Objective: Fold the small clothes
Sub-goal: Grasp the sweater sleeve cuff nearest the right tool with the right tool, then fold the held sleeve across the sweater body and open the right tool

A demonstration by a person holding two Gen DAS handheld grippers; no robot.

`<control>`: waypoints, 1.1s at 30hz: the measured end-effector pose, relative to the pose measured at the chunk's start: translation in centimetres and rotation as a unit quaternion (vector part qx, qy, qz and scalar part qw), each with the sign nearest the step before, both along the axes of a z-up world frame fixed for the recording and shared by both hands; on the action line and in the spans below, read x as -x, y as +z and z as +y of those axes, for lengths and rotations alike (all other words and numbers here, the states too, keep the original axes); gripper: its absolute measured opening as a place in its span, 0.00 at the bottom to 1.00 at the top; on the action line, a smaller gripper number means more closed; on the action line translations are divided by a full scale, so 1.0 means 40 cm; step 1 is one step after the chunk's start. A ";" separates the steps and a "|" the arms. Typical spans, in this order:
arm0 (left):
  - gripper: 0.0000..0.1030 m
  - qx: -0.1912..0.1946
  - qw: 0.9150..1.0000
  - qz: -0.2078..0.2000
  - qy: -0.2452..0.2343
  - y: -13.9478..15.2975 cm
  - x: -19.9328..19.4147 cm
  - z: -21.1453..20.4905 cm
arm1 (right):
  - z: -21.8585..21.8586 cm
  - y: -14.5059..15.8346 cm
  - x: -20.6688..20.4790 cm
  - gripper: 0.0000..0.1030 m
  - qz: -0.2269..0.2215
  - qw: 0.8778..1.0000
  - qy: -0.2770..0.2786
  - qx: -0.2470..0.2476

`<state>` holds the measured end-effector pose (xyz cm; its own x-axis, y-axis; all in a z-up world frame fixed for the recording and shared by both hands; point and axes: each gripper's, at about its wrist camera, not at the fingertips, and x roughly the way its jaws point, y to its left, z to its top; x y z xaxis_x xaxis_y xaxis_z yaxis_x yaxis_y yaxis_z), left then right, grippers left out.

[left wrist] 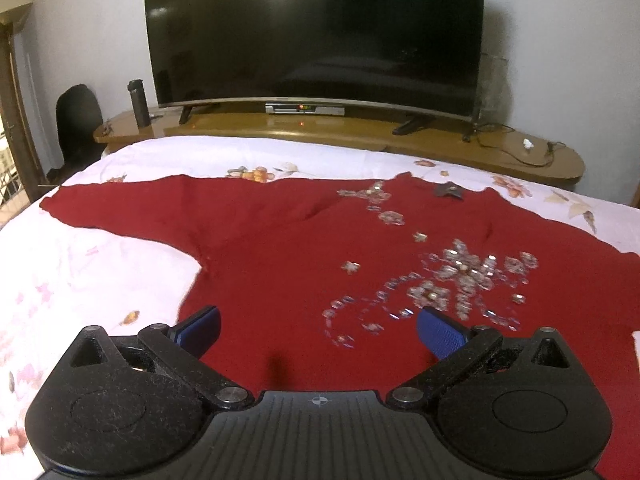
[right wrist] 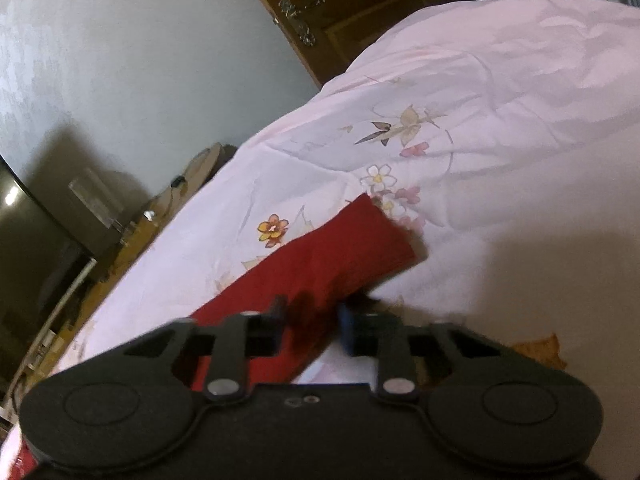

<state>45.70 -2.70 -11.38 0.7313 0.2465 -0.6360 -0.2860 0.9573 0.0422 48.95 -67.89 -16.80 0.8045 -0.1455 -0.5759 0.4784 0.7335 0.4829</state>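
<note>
A bed (left wrist: 120,248) in a pale floral sheet carries a red top (left wrist: 280,240), spread flat with its sleeve reaching left and silvery bead flowers (left wrist: 460,276) scattered over its front; behind stand a dark TV (left wrist: 312,32) and a wooden worktop (left wrist: 280,128), with no writing legible on either. The left hand-held gripper (left wrist: 318,330) hovers released over the top's near edge. The right hand-held gripper (right wrist: 312,320) has its jaws part open, straddling the other sleeve (right wrist: 340,256) without clamping it.
</note>
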 end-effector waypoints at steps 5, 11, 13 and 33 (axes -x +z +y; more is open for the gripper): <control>1.00 0.005 1.000 -0.002 0.013 -0.010 -0.023 0.092 | 0.059 0.055 -0.017 0.07 -0.006 0.998 0.010 0.056; 1.00 0.034 0.999 -0.002 0.007 -0.043 -0.039 0.217 | 0.311 0.202 -0.039 0.07 -0.052 0.984 0.080 0.149; 1.00 0.042 0.999 -0.011 0.003 -0.044 -0.036 0.257 | 0.435 0.245 -0.048 0.07 -0.069 0.977 0.113 0.165; 0.67 0.202 0.969 -0.007 -0.139 -0.047 -0.106 0.379 | 1.225 0.077 -0.033 0.55 -0.029 0.919 0.341 0.196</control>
<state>49.94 12.46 -13.26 0.7435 -0.2280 -0.6287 -0.0126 0.9351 -0.3541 50.27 -18.91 -13.70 0.8133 0.2166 -0.5401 -0.1755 0.9762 0.1272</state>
